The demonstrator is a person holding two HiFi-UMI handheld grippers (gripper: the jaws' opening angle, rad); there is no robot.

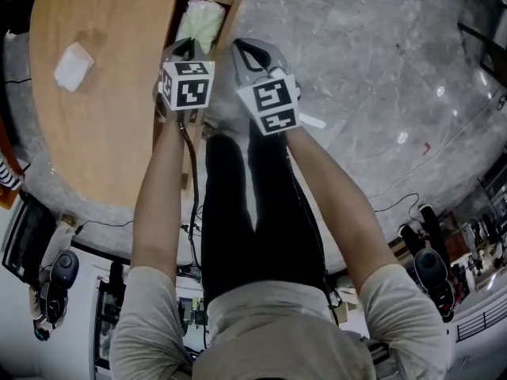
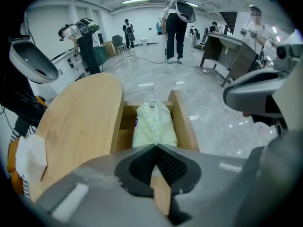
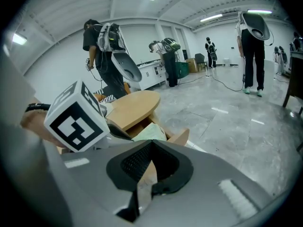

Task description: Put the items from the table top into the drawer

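An oval wooden table [image 1: 111,109] carries a white folded item [image 1: 74,66] near its left side, also seen as the white item [image 2: 32,155] in the left gripper view. The open wooden drawer [image 1: 231,18] at the table's edge holds a pale green-white bag [image 1: 198,22]. My left gripper [image 1: 184,47] hangs just in front of the drawer, shut and empty, with the bag [image 2: 154,124] straight ahead of its tips [image 2: 155,146]. My right gripper [image 1: 247,50] hovers beside it over the drawer's right wall, pads together with nothing between them [image 3: 151,142].
Grey marble floor [image 1: 372,77] lies right of the drawer. Cables [image 1: 396,204] trail across it. Several people stand farther back in the room [image 2: 176,22], with desks [image 2: 232,51] at the right. The person's legs [image 1: 245,212] stand close to the table's edge.
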